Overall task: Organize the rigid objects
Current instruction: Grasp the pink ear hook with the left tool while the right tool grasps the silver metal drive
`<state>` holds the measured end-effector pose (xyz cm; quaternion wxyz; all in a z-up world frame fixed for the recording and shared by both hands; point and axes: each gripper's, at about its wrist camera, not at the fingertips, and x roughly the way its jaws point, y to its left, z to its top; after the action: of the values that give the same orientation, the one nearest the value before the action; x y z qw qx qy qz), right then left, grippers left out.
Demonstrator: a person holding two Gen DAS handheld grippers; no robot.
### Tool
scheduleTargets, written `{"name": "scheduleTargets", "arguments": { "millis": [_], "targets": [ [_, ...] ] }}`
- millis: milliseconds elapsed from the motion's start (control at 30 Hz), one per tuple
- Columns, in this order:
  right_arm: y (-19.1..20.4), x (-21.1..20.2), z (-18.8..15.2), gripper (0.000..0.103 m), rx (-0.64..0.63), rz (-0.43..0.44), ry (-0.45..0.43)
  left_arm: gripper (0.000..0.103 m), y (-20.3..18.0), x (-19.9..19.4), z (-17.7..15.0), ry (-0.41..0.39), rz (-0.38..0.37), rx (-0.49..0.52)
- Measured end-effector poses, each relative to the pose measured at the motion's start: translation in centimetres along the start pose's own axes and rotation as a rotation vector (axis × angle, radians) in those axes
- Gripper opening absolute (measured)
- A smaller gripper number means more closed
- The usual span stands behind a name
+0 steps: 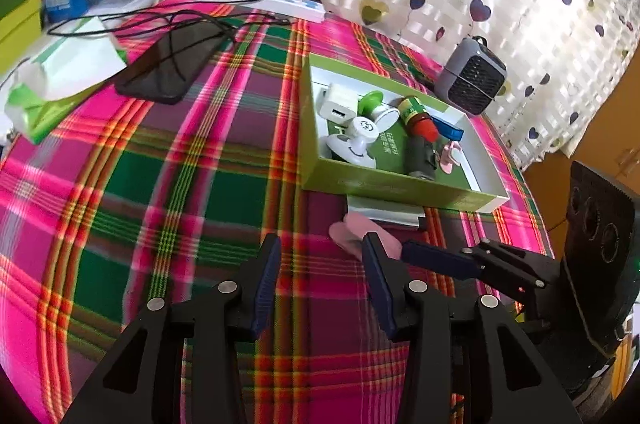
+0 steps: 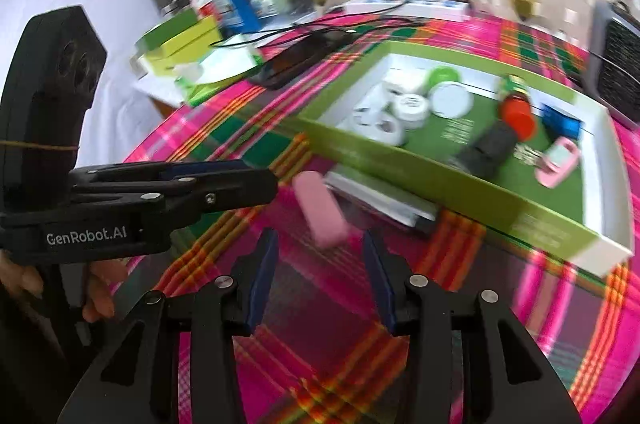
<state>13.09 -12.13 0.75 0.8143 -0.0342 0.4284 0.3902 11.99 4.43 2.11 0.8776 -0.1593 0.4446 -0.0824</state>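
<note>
Left gripper [image 1: 320, 248] wide open, empty, over the plaid cloth [image 1: 168, 184]. Pink block [image 2: 320, 210] lies flat on the cloth against the green box [image 2: 460, 192] near wall, outside it. Right gripper [image 2: 316, 244] open too, fingers either side of the block's near end, contact unclear due to blur.

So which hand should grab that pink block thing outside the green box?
Probably the right. The right gripper has open jaws with the flat pink rectangular block just ahead between them. The left gripper is open too, but the block sits off by one jaw.
</note>
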Motion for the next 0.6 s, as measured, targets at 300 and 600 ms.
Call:
{"name": "scheduleTargets", "arguments": {
  "millis": [300, 600],
  "targets": [
    [2.0, 0.9, -0.2, 0.045, -0.071, 0.083, 0.027, 0.041, 1.1, -0.5, 0.1, 0.000, -0.006, -0.022],
    [-1.2, -2.2, -1.0, 0.045, -0.031, -0.083, -0.031, 0.041, -1.4, 0.3, -0.2, 0.025, -0.035, 0.057]
  ]
}}
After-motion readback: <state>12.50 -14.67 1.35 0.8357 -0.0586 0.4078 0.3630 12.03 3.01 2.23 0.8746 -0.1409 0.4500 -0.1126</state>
